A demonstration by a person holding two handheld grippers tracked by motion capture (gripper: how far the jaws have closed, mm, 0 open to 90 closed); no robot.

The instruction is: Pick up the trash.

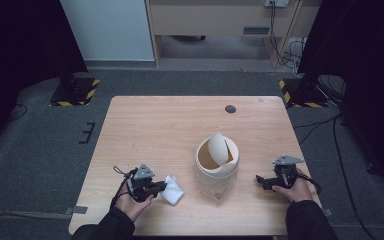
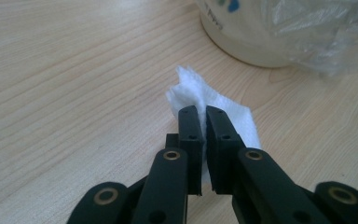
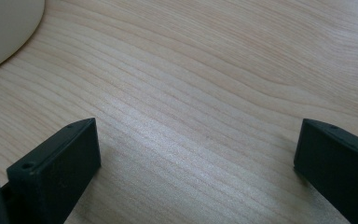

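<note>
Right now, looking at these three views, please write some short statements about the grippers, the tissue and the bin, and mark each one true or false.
1. The left hand-held gripper is shut on the tissue. True.
2. The right hand-held gripper holds the tissue. False: its jaws stand wide open over bare table.
3. The bin stands between the two grippers in the high view. True.
4. The bin's swing lid lies flat and closed. False: it is tilted, leaving an opening.
5. The tissue is inside the bin. False: it is at the table, left of the bin.
</note>
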